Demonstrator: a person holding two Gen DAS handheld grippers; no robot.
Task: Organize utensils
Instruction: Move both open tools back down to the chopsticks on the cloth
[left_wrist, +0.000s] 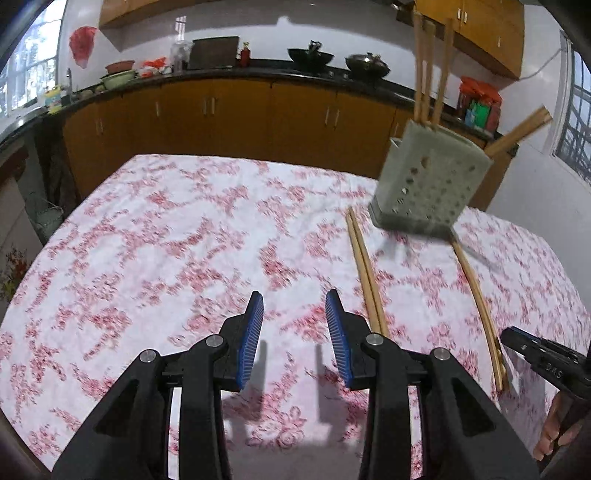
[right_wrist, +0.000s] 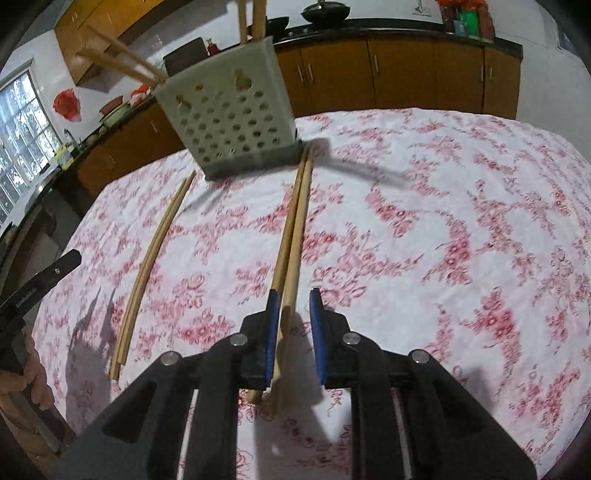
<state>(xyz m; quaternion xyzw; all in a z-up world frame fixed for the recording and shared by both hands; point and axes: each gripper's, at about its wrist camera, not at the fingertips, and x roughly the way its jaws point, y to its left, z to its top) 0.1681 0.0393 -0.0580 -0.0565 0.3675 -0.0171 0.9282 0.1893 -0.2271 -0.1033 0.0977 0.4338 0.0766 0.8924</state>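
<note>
A pale perforated utensil holder (left_wrist: 428, 184) (right_wrist: 229, 114) stands on the floral tablecloth with several wooden chopsticks in it. One chopstick pair (left_wrist: 365, 269) (right_wrist: 147, 266) lies on the cloth beside my left gripper (left_wrist: 294, 306), which is open and empty. A second pair (left_wrist: 480, 310) (right_wrist: 293, 236) lies on the cloth; its near end sits between the open jaws of my right gripper (right_wrist: 293, 306), apparently touching the left pad. The right gripper also shows in the left wrist view (left_wrist: 532, 350) at the lower right.
The table (left_wrist: 166, 240) is covered by a white and red floral cloth. Behind it run wooden cabinets (left_wrist: 240, 110) with a dark counter holding woks, bowls and bottles. Windows are on both sides.
</note>
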